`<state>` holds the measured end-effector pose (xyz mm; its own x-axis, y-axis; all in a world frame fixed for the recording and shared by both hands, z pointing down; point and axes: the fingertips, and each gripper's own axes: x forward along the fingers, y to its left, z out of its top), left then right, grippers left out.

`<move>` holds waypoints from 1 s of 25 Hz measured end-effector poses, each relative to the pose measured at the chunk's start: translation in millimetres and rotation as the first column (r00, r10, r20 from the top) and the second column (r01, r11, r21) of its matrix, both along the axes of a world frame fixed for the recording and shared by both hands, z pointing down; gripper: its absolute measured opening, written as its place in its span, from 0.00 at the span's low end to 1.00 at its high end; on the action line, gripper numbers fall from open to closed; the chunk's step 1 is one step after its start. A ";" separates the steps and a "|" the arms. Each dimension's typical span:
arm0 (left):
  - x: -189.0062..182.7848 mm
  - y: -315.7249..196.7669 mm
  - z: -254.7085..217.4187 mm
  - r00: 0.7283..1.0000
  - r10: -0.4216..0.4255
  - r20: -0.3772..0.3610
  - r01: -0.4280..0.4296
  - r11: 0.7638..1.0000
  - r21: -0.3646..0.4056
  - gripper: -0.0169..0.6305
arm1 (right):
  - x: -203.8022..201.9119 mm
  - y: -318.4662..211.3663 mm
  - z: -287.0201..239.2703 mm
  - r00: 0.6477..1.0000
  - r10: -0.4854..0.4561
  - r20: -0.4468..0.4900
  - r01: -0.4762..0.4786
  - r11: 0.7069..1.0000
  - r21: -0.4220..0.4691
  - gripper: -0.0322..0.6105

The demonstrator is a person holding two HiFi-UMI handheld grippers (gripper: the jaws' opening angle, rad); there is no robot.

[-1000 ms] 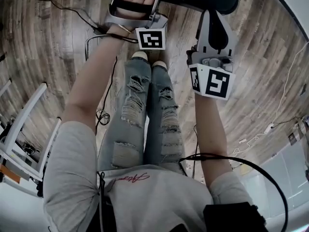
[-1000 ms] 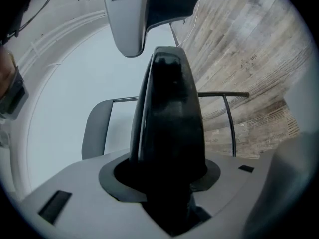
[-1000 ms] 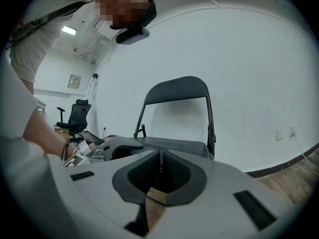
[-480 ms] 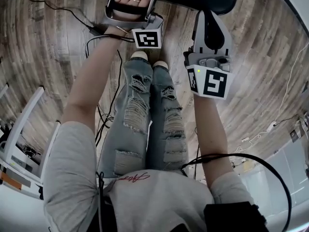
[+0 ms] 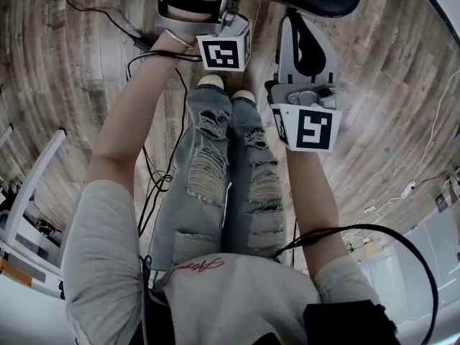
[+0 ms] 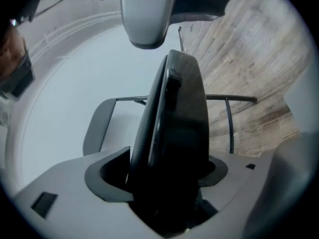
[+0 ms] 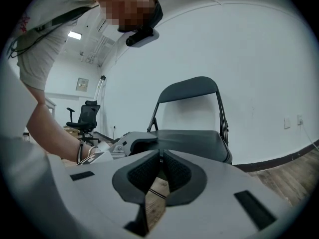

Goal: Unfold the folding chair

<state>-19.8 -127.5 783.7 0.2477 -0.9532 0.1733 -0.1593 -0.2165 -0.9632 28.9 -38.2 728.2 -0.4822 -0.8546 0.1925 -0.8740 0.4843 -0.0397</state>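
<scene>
Black seat (image 6: 179, 113) of the folding chair (image 7: 189, 128) is seen edge-on between the jaws of the left gripper (image 6: 167, 183), which have just been opening; the hold is judged released, the seat lying between slack jaws. Jaws of the right gripper (image 7: 159, 176) are clenched on nothing, with the seat just ahead of them and the backrest (image 7: 189, 88) upright beyond it. Seat down and back raised, the chair is judged unfolded, so only withdrawal is left. Behind the jaws the person's legs (image 5: 215, 164) are planted close to the seat, and cables (image 5: 152, 185) are strewn over the wood floor (image 5: 79, 77), where a backward step could be snagged. An office chair (image 7: 85, 116) is seen well off to the left of the right jaws
</scene>
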 end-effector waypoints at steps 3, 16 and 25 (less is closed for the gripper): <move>-7.1 2.0 1.8 0.995 -0.052 -0.080 0.043 0.994 -0.105 0.69 | -0.6 2.4 -18.3 0.999 0.000 0.033 -0.001 1.000 0.028 0.10; -78.8 66.7 -106.0 0.912 -0.275 -0.305 0.220 0.954 -0.202 0.69 | 1.2 23.8 -177.8 0.999 0.036 0.022 -0.038 0.991 0.131 0.10; -39.6 85.8 -421.5 0.510 -0.314 -0.801 0.148 0.949 -0.277 0.26 | -1.0 20.5 -394.5 0.997 -0.009 0.076 -0.009 0.973 0.232 0.10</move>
